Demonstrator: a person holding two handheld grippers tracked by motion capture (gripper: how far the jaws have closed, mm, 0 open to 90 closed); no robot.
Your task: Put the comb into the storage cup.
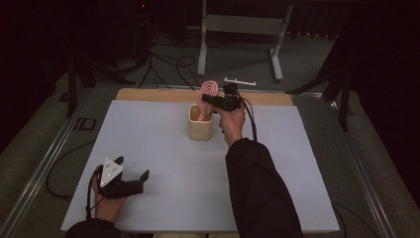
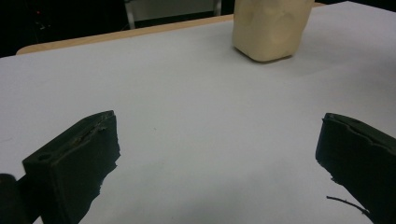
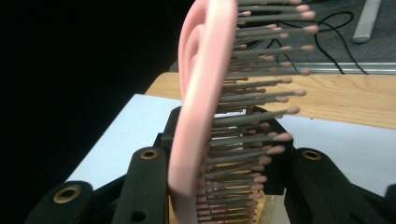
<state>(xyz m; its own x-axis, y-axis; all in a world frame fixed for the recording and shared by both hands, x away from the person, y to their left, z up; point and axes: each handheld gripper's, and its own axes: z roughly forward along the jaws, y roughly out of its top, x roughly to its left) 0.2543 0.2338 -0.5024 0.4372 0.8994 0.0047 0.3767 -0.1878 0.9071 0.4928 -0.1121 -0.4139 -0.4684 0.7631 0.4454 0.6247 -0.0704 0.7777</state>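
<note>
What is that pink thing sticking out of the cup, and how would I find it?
Look at the pale blue-grey table top, toward its far edge where a cream-coloured square cup stands. Rising out of that cup is a pink plastic hairbrush, clamped in the right hand-held gripper. It is the scene's one pink thing, with rows of grey bristles tipped in pink.

We are in what looks like a lab or recording studio, not a home. The worktop (image 1: pixel 148 148) is a plain pale sheet laid over a wooden board (image 1: pixel 148 94), framed by metal rails (image 1: pixel 44 158). Around it we see grey carpeted floor (image 1: pixel 317 54), loose black cables (image 1: pixel 163 64) trailing across it, the feet of a grey metal stand (image 1: pixel 237 29), and dark tripod-like legs (image 1: pixel 341 89). The surroundings are dark, with a small red indicator light (image 1: pixel 143 6) glowing at the back.
</note>
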